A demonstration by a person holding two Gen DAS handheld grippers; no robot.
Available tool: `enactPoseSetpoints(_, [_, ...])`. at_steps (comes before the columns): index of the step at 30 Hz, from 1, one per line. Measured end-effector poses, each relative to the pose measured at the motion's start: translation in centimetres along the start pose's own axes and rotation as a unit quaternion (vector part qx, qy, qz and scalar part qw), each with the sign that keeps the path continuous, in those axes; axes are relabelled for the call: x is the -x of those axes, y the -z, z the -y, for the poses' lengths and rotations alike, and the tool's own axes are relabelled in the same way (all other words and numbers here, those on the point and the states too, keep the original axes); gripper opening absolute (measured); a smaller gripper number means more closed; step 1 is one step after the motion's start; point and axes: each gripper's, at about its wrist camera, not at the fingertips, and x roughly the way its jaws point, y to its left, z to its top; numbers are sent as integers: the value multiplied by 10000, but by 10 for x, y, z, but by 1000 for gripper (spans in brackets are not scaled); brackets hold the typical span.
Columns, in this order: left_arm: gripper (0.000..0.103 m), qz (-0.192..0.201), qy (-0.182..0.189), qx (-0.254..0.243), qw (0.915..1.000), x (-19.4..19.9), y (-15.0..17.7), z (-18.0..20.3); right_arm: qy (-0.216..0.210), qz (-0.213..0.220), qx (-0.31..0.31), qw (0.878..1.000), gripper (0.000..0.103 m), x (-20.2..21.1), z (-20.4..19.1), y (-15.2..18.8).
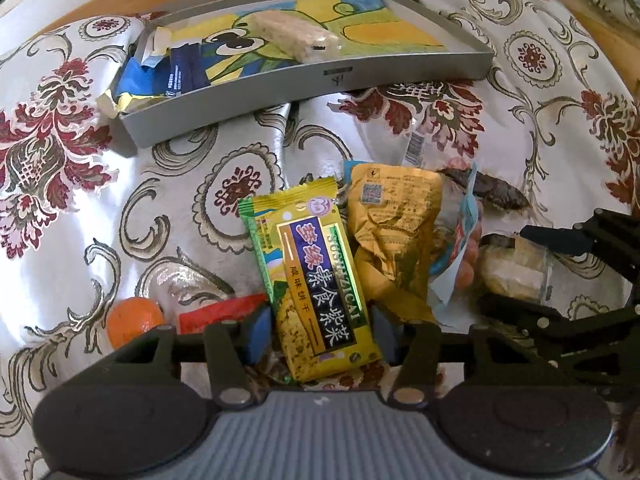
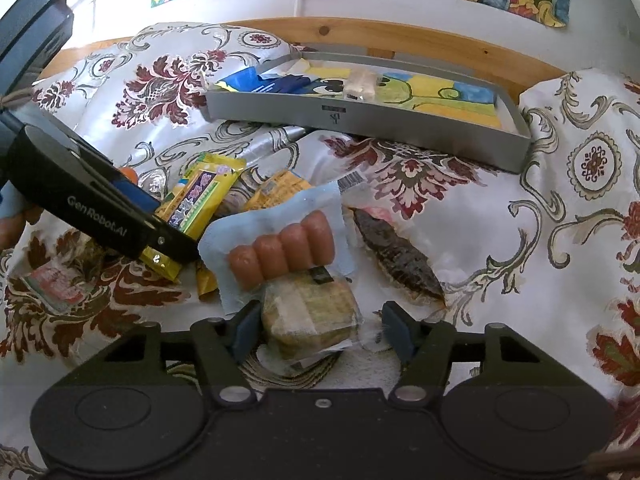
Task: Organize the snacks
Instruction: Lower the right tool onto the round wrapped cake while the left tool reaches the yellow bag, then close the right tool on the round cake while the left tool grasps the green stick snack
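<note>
A floral white-and-maroon cloth [image 1: 168,184] carries everything. At its far side lies a shallow grey rectangular tray [image 1: 320,76] with a cartoon-printed floor, holding a pale clear-wrapped cake bar [image 1: 296,38] and blue wrappers [image 1: 176,74]. Nearer lies a snack heap. The left gripper [image 1: 320,332] straddles a yellow-green foil seaweed-cracker packet [image 1: 316,280], pads spread beside it. The right gripper [image 2: 316,330] stands spread around a clear-wrapped brownish cake [image 2: 312,316]; contact is unclear.
</note>
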Motion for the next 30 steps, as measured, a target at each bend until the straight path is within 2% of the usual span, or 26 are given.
enactPoseSetpoints(2, [56, 21, 11, 31, 10000, 2, 0, 1, 2, 1, 69, 10000, 63, 0, -2, 0])
enactPoseSetpoints(4, [56, 45, 18, 44, 10000, 4, 0, 1, -47, 5, 142, 9999, 52, 0, -4, 0])
enactPoseSetpoints(5, [56, 58, 23, 41, 10000, 5, 0, 2, -51, 14, 207, 9998, 51, 1, -6, -1])
enactPoseSetpoints(22, [54, 194, 43, -50, 9998, 35, 5, 19, 141, 196, 527, 9983, 50, 14, -14, -7])
enactPoseSetpoints(24, [49, 205, 22, -65, 9998, 39, 5, 22, 168, 275, 565, 9979, 50, 19, -14, -9])
enactPoseSetpoints(28, [48, 229, -20, -47, 9997, 46, 4, 25, 220, 423, 626, 9969, 50, 27, -16, -12])
enactPoseSetpoints(30, [27, 187, -76, -65, 9998, 48, 4, 27, 230, 484, 640, 9965, 50, 30, -16, -14])
